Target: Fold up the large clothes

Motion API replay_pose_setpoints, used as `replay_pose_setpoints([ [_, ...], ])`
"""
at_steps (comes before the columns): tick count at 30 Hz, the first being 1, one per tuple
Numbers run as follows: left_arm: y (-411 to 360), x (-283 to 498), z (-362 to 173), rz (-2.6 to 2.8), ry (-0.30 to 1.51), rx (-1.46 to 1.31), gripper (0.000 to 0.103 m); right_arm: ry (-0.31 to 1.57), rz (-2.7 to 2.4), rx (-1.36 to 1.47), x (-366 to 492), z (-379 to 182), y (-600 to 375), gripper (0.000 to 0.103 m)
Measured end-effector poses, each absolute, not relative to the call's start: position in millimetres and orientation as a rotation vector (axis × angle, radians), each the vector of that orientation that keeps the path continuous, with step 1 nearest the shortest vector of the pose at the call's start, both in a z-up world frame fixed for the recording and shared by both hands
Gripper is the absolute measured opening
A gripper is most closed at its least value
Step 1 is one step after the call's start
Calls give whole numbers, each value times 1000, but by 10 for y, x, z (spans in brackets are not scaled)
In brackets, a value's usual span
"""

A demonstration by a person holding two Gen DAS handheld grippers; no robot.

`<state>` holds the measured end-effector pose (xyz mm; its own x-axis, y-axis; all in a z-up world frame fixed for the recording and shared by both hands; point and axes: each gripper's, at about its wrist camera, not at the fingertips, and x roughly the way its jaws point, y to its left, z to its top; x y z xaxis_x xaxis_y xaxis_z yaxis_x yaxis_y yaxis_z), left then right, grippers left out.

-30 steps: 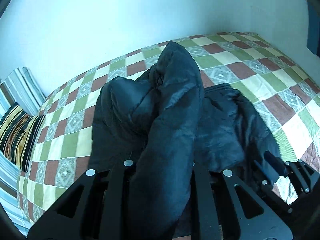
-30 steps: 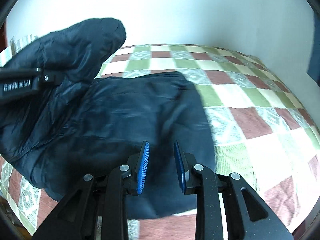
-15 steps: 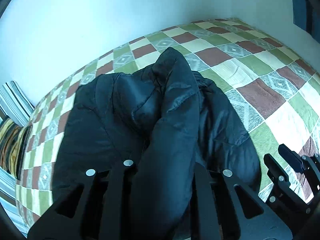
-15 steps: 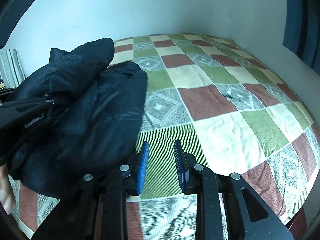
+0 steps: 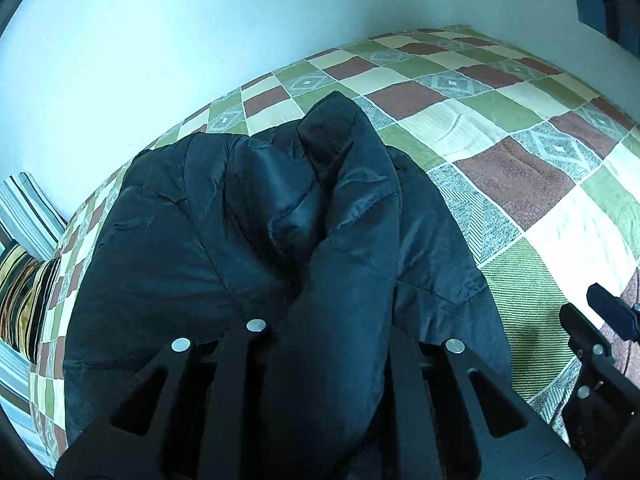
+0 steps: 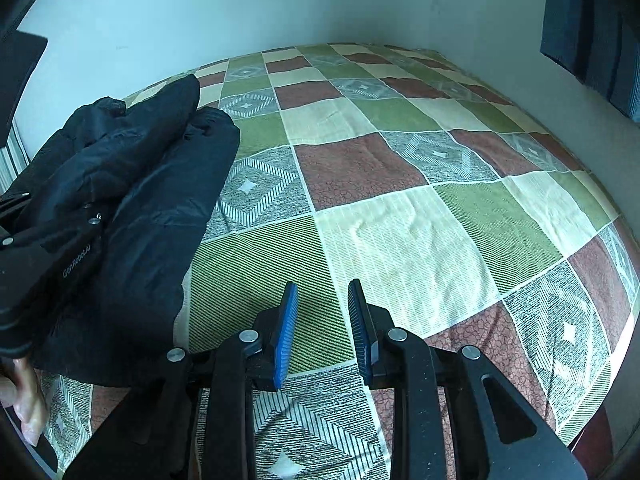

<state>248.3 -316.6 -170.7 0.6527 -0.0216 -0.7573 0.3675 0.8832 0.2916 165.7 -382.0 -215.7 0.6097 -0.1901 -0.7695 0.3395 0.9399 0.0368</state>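
Your left gripper (image 5: pixel 328 340) is pinching a thick fold of the one black puffer jacket (image 5: pixel 192 240); its fingertips are sitting buried in the fabric, jaws pressed nearly together on it. The rest of the jacket is lying bunched ahead of and to the left of that claw, on the checked bedspread (image 5: pixel 520 184), with one sleeve (image 5: pixel 352 168) running up over the pile away from the claw.

Your right gripper (image 6: pixel 322 328) is hovering over bare bedspread (image 6: pixel 400 240), blue pads (image 6: pixel 286 336) standing apart with nothing between them. The jacket (image 6: pixel 152 208) is sitting well to that claw's left, not touching it.

Count: one jacket, two grippers, one striped pillow (image 5: pixel 20 284) far left of the left claw.

Room: you're getting open bedspread ahead and right of the right claw. A white wall (image 6: pixel 280 4) is closing off the far edge, another wall the right edge. The near bed edge is sitting just under both claws.
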Motion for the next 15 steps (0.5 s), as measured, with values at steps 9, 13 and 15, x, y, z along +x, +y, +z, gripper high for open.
replay_pose_setpoints([
  [9, -3203, 2419, -1691, -218, 809, 478, 24, 851, -314, 180, 1643, -2088, -3821, 31],
  [13, -3191, 2343, -1590, -242, 802, 460, 38, 834, -319, 173, 1623, -2004, -3799, 35],
  [15, -3159, 2320, -1527, -248, 801, 443, 40, 822, -319, 162, 1608, -1945, -3767, 38],
])
